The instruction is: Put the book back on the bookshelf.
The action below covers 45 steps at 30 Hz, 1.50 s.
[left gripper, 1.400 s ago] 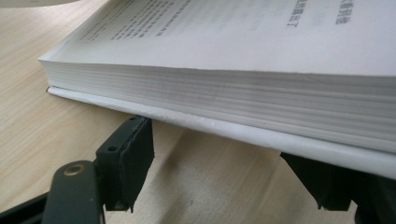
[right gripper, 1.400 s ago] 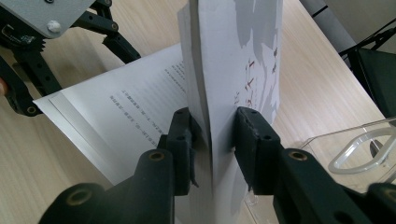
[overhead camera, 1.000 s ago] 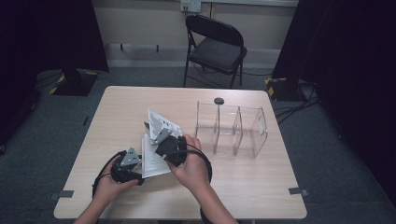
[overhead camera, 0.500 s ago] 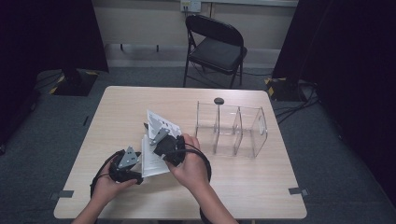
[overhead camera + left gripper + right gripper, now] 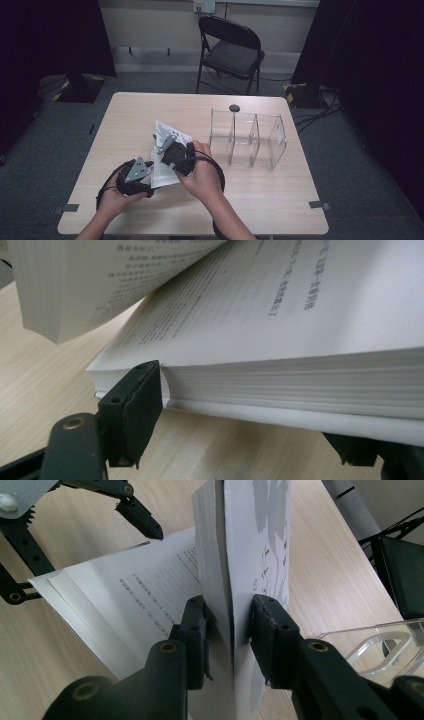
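Observation:
A thick white book of printed pages (image 5: 161, 174) lies open near the table's front left. My right gripper (image 5: 169, 145) is shut on the raised cover and a thin sheaf of pages (image 5: 260, 540), holding them upright; its two black jaws (image 5: 230, 625) press on either side. The open page (image 5: 150, 595) lies flat to the left of them. My left gripper (image 5: 137, 175) is at the book's near-left corner. In the left gripper view the thick lower page block (image 5: 300, 375) sits between the jaws (image 5: 245, 425), with the left pad (image 5: 135, 405) against its edge.
A clear acrylic organiser (image 5: 247, 137) with several compartments stands to the right of the book, and its edge shows in the right gripper view (image 5: 380, 640). A small black round object (image 5: 234, 108) lies behind it. A black folding chair (image 5: 230, 50) stands beyond the table.

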Motion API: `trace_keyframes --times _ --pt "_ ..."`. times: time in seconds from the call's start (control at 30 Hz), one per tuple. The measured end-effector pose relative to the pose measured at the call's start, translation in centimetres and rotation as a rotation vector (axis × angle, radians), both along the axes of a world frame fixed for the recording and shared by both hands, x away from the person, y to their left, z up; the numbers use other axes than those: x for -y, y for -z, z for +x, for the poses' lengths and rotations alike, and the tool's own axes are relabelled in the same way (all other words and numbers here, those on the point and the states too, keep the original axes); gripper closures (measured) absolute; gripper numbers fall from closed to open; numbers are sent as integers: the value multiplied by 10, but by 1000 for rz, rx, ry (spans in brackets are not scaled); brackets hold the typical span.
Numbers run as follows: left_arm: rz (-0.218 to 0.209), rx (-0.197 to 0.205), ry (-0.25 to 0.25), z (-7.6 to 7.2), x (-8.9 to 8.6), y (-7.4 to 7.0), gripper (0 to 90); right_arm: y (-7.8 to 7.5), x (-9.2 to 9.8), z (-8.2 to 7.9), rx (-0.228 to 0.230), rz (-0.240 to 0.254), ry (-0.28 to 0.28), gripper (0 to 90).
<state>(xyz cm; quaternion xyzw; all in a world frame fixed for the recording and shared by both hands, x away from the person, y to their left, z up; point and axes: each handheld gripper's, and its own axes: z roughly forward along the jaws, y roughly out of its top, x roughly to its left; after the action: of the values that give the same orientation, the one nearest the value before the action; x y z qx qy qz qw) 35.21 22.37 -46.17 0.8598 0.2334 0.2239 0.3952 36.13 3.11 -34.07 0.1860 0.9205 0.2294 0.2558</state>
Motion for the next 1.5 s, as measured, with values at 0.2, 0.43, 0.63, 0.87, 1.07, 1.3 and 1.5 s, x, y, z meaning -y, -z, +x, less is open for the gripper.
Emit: trace_keyframes --times 0.2,0.43,0.63,0.87,1.07,1.3,1.5 --pt "-7 23 12 -2 2 -8 236 -5 -2 0 -5 -16 -5 679" --pt "12 42 39 -4 4 -15 260 -10 -5 2 -12 -41 -22 679" --pt "35 47 79 -4 8 -16 191 -10 -5 3 -9 -26 -19 679" --pt "45 80 97 -5 10 -19 215 -10 -5 3 -2 -32 -32 678" --pt "99 134 131 -9 13 -24 341 -10 -4 3 -9 -45 -39 674" --pt "116 159 135 -10 10 -31 494 -7 -3 1 -24 -15 -72 626" --pt "137 152 136 -10 11 -34 512 -10 14 4 -104 168 -67 370"
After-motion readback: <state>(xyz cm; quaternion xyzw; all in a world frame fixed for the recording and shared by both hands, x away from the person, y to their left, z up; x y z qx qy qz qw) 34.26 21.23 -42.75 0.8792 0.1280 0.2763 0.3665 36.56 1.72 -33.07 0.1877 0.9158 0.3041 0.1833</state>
